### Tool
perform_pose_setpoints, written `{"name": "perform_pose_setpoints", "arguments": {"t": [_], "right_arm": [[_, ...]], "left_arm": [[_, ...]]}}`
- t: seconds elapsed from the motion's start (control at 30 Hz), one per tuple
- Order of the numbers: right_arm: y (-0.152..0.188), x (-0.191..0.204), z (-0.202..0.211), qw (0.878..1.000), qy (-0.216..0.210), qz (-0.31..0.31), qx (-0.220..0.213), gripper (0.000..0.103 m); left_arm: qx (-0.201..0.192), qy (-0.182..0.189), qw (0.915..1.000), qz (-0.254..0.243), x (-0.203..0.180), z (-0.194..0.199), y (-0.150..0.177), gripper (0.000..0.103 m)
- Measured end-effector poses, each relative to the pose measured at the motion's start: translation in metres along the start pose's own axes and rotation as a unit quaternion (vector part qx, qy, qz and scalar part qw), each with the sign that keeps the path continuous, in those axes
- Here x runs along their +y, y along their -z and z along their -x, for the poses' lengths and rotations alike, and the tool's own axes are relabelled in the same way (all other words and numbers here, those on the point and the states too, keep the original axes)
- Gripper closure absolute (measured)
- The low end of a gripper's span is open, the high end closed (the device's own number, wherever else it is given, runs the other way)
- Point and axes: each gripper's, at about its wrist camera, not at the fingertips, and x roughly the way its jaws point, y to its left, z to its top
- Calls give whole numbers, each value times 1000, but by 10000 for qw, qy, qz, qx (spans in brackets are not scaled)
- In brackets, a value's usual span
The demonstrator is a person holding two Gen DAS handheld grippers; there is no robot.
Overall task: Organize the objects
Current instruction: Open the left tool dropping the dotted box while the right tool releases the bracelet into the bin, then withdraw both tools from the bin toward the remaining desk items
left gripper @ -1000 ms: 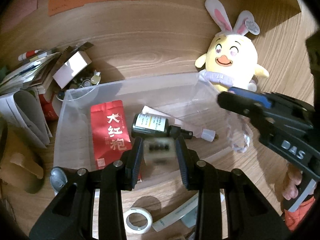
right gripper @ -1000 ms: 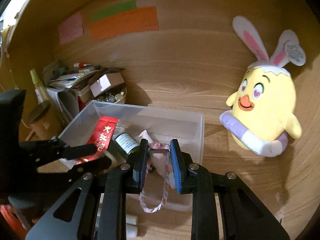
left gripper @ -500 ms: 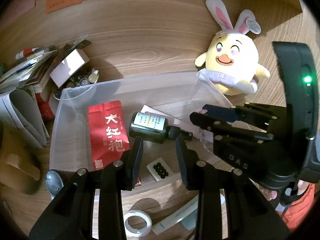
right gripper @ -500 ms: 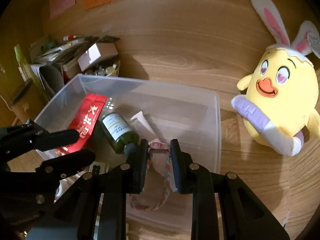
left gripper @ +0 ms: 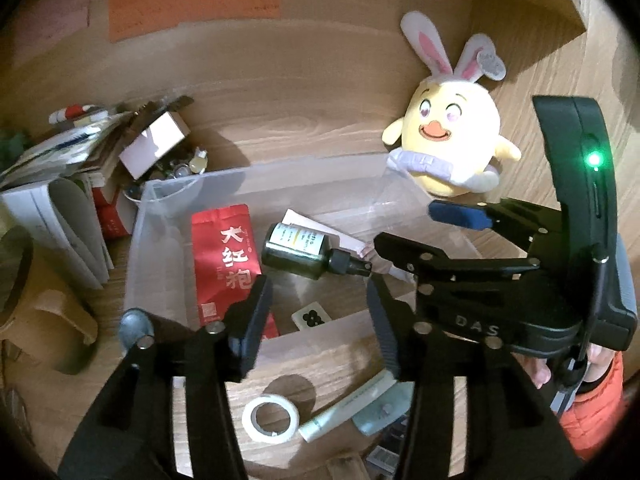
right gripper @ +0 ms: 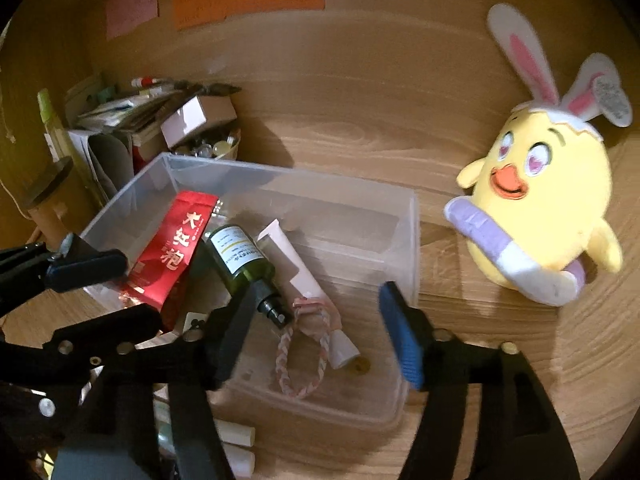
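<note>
Both tongs gape wide and empty — the right gripper (right gripper: 320,328) over the bracelet (right gripper: 304,356), which lies in the bin (right gripper: 412,240) at lower centre. The left gripper (left gripper: 318,312) is crowding close, so they could clash pulling out.

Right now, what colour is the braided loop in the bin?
Pink and white braided loop, clearest in the right wrist view.

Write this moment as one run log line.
left gripper: open, empty | right gripper: open, empty | braided loop: lying in clear bin
</note>
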Motion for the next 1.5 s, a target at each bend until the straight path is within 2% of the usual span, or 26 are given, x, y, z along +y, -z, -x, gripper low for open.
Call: {"name": "perform_pose_setpoints", "arguments": {"t": [0.1, 0.2, 0.4, 0.67, 0.93, 1.2, 1.37, 1.43, 1.5], "right_arm": [[3, 0, 15, 9998, 98, 7, -175, 21], [6, 1, 29, 9994, 141, 23, -301, 21], [18, 2, 52, 9991, -91, -11, -403, 19], [48, 17, 60, 9993, -196, 112, -284, 15], [79, 24, 53, 9995, -316, 0, 32, 15], [99, 28, 37, 9985, -392, -10, 385, 15], [99, 33, 19, 9956, -612, -149, 689, 15], [97, 37, 12, 9945, -664, -179, 786, 15], [96, 43, 6, 9942, -628, -152, 857, 15]], "left_arm": [[-180, -70, 9998, -35, -2, 16, 2, 35], [-323, -130, 9994, -87, -3, 31, 5, 25], [-467, -235, 9986, -114, 0, 55, 16, 12], [-200, -421, 9989, 50, 22, 59, 43, 11], [226, -726, 9967, 299, 48, 55, 87, 11], [484, -749, 9955, 325, 61, 60, 123, 11], [620, -742, 9950, 237, 59, 55, 136, 12], [601, -792, 9947, 260, 60, 54, 137, 15], [660, -677, 9951, 278, 61, 51, 137, 27]]}}
